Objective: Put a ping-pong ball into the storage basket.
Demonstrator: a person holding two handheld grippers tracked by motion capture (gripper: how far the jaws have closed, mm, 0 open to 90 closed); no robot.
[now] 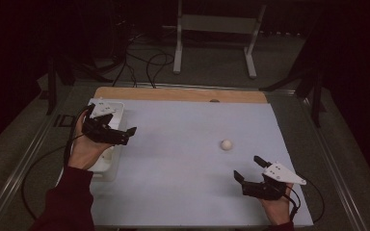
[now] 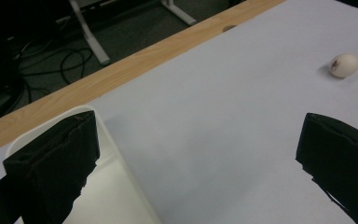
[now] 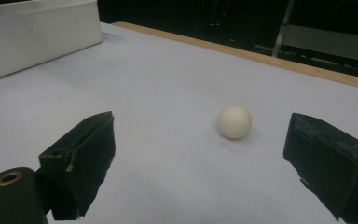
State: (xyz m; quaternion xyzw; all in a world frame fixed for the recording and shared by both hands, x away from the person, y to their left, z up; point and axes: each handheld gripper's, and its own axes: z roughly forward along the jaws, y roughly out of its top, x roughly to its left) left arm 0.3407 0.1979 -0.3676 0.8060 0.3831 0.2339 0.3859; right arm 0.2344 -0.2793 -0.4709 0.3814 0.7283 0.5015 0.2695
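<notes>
A small white ball [image 1: 226, 144] is seen lying alone on the pale blue table cover [image 1: 183, 159], right of the middle and well apart from the white bin [image 1: 117, 109] at the left edge. The right gripper [image 1: 249, 169] is held low near the front right corner, its jaws spread wide with nothing between them, and in the right gripper view the ball [image 3: 234, 121] is framed between them a little way ahead, not yet reached. The left gripper [image 1: 123, 135] is held over the bin, jaws likewise wide apart and empty; the ball [image 2: 344, 65] is seen far off in its view. The work is judged to be at its start: the ball has not been grasped, and the approach, the closing, the carry toward the bin and the release are all left to be done.
</notes>
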